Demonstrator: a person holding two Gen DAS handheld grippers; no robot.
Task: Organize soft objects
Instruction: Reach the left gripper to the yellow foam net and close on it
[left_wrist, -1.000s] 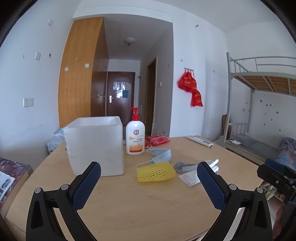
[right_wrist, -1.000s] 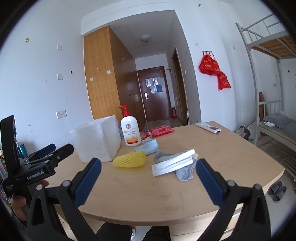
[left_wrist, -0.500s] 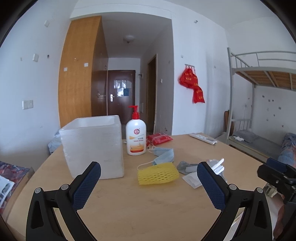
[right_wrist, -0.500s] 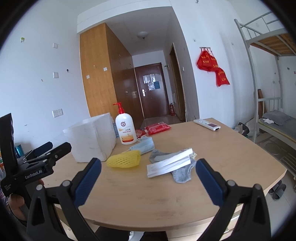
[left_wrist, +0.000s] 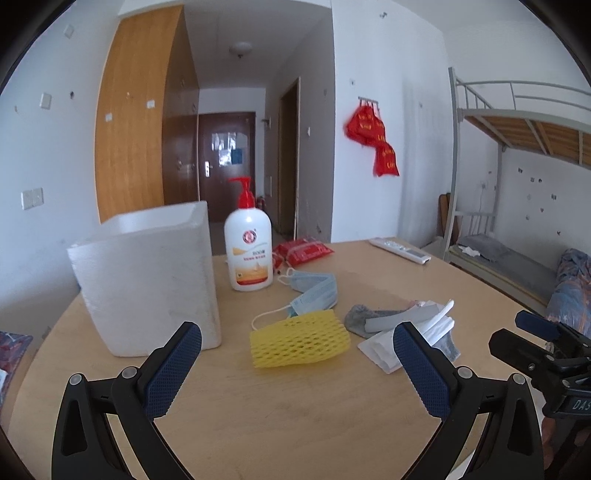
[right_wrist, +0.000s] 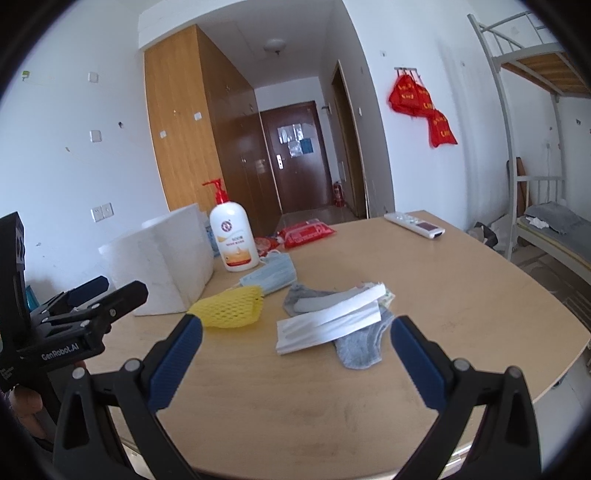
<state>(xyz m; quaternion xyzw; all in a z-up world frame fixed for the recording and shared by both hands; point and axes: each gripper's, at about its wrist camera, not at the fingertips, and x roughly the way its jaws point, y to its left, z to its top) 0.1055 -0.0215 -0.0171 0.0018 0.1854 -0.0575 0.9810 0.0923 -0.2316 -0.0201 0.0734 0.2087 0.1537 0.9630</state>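
A yellow foam net sleeve (left_wrist: 299, 343) lies mid-table, also in the right wrist view (right_wrist: 231, 305). Behind it lies a blue face mask (left_wrist: 314, 291) (right_wrist: 273, 273). To the right a grey sock (left_wrist: 373, 321) (right_wrist: 354, 343) lies under folded white foam sheets (left_wrist: 406, 339) (right_wrist: 328, 321). A white foam box (left_wrist: 147, 277) (right_wrist: 162, 258) stands at the left. My left gripper (left_wrist: 295, 369) is open and empty, short of the yellow sleeve. My right gripper (right_wrist: 295, 362) is open and empty, short of the white sheets.
A pump bottle with a red top (left_wrist: 249, 251) (right_wrist: 232, 236) stands behind the mask. A red wipes pack (left_wrist: 303, 251) and a white remote (left_wrist: 400, 250) lie at the back of the round wooden table (left_wrist: 295, 424). A bunk bed stands at the right.
Both grippers have moved forward toward the objects, which now look larger and closer. Both stay open. Nothing on the table has moved.
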